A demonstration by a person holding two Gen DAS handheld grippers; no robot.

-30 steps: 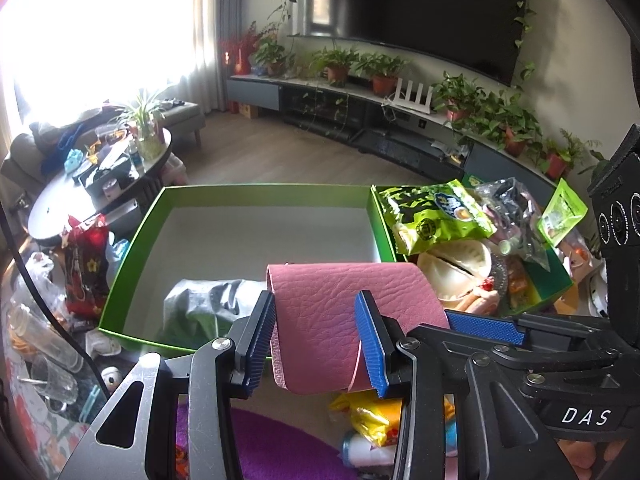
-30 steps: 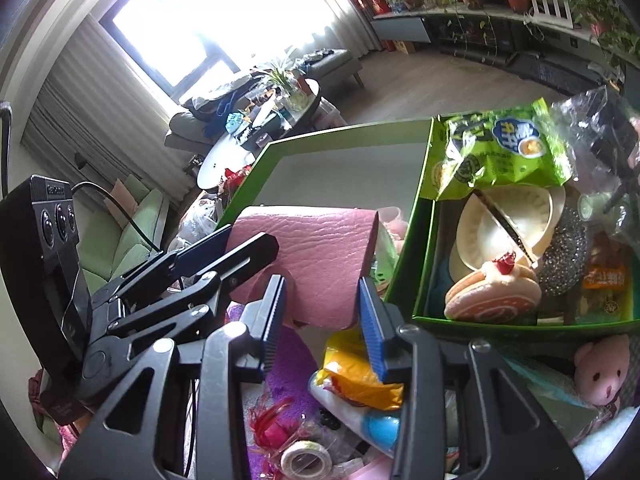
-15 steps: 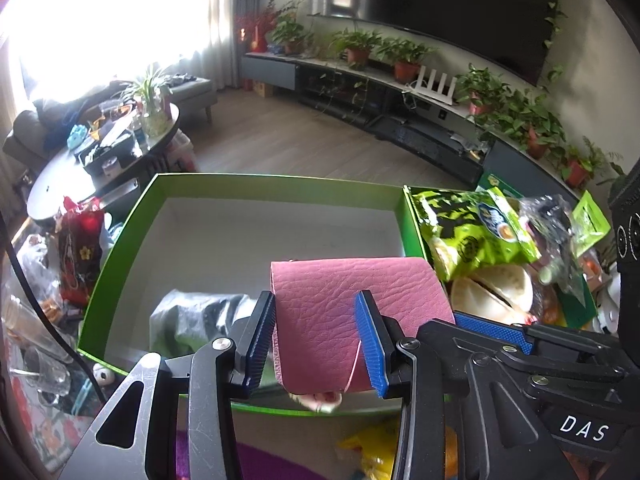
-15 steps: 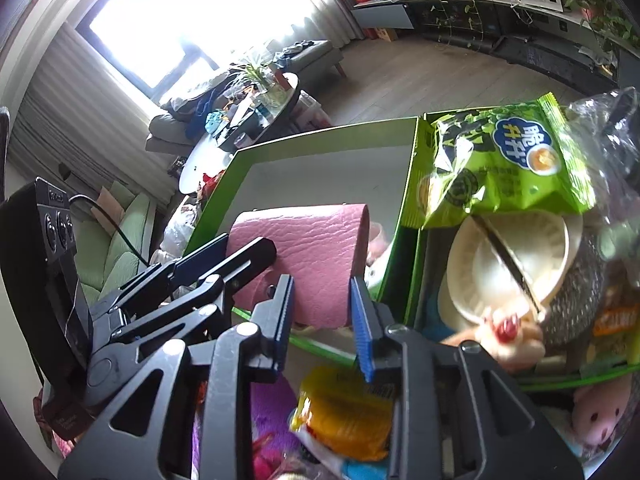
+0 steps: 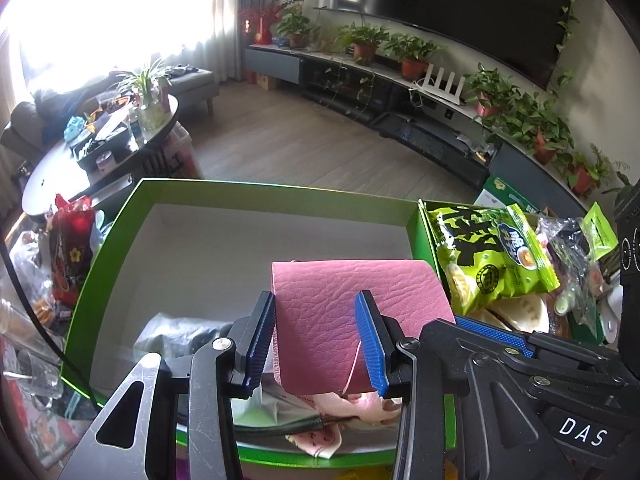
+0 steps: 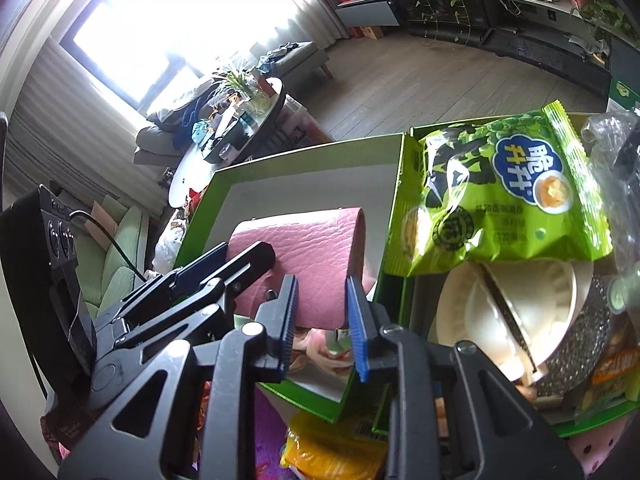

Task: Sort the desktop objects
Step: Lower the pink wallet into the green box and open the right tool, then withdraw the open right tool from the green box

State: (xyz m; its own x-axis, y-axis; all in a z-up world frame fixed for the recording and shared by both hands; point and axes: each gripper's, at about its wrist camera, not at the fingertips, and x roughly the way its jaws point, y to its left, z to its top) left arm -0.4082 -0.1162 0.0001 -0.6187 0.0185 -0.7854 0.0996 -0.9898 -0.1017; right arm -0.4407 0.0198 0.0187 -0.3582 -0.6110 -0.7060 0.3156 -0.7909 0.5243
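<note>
Left wrist view: left gripper (image 5: 316,338) grasps a pink leather pouch (image 5: 352,300) over the green box (image 5: 120,236); right gripper (image 6: 322,320) closing, empty.

Both wrist views look steeply down, close over the green box (image 5: 120,240); both share its white floor.

black tool (image 5: 316,340), blue ribbed pads, silver screws

You face a bright curtained window (image 5: 80,20), wood floor (image 5: 300,140), dark round coffee table (image 5: 100,152), long plant-lined media console (image 5: 400,80), big black television (image 5: 460,4).
</note>
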